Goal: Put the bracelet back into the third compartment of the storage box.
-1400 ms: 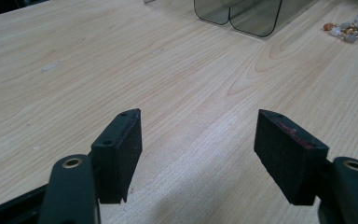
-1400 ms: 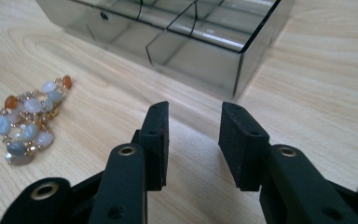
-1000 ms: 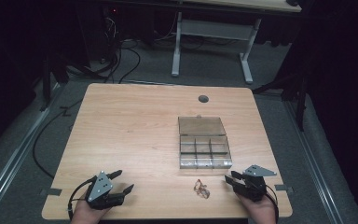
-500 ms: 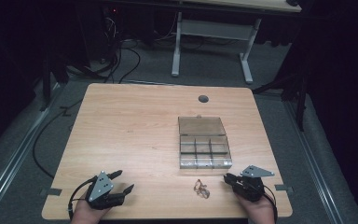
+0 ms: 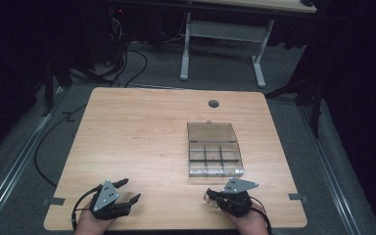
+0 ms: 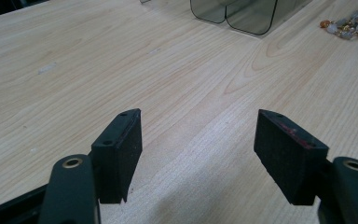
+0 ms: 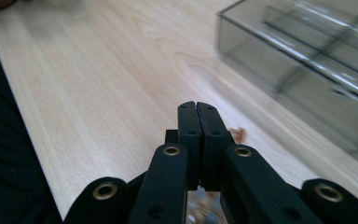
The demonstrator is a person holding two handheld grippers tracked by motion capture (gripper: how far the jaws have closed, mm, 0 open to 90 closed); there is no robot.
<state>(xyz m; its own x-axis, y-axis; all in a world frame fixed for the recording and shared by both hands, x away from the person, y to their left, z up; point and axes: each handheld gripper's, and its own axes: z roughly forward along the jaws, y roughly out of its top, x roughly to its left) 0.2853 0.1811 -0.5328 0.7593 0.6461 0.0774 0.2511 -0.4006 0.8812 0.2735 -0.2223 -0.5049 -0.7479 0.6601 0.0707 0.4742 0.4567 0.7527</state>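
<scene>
A small pile of orange and clear beads (image 5: 207,198) lies near the table's front edge, also seen in the left gripper view as beads (image 6: 349,24) at the far right. My right gripper (image 5: 215,200) sits right at this pile. Its jaws have just been closing and now stand pressed together (image 7: 198,109) with nothing visible between the pads. Beads show blurred beneath them. A clear compartment box (image 5: 214,155) with its lid laid open stands just beyond. My left gripper (image 5: 128,191) rests at the front left, open (image 6: 198,135) over bare wood.
The wooden table (image 5: 142,132) has a round cable hole (image 5: 213,103) at the back. The clear box (image 7: 307,60) lies close on the right of the right gripper's jaws. Cables and a second desk's legs are on the floor behind.
The right gripper has slid left along the front edge to the bead pile, and its jaws have come together. The left gripper has stayed put.
</scene>
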